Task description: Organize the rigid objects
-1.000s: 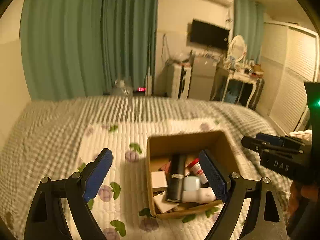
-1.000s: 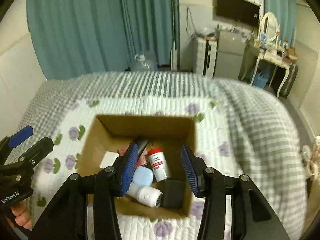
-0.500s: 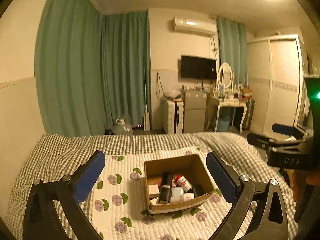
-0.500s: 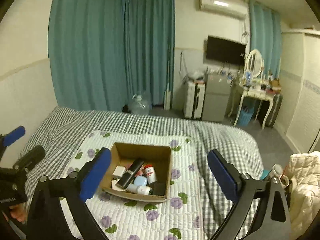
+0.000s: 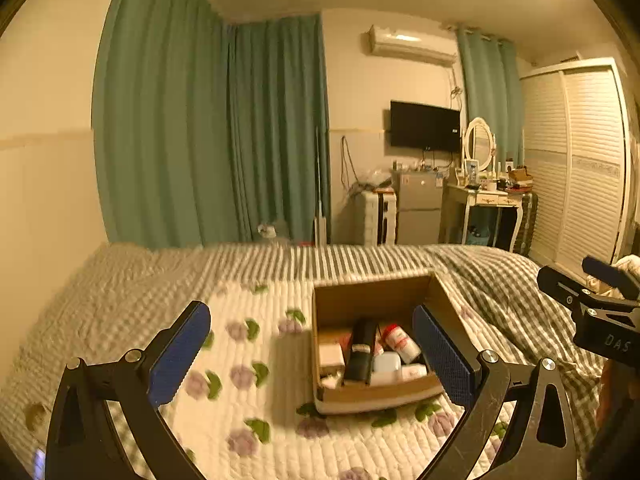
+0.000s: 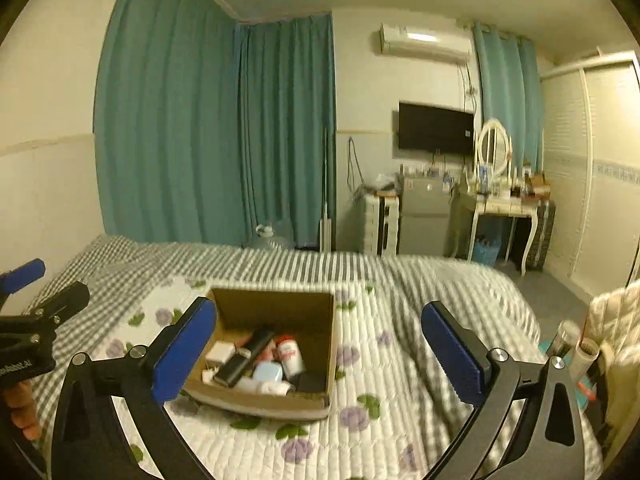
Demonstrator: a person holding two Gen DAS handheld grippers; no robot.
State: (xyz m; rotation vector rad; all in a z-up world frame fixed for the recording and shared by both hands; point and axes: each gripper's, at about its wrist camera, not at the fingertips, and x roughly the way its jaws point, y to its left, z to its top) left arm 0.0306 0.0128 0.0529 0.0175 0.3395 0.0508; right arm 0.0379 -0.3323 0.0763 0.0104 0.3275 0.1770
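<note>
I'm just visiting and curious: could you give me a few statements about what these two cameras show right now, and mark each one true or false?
1. The cardboard box sits on the floral quilt on the bed. True.
2. The right gripper is clamped on a bottle. False: its jaws are wide open and hold nothing.
3. A white bottle with a red cap lies inside the box. True.
4. The box is empty. False: it holds several items, among them a long black object and a pale blue case.
5. The left gripper is open too. True.
6. The curtains are drawn back to show a window. False: they hang closed.
</note>
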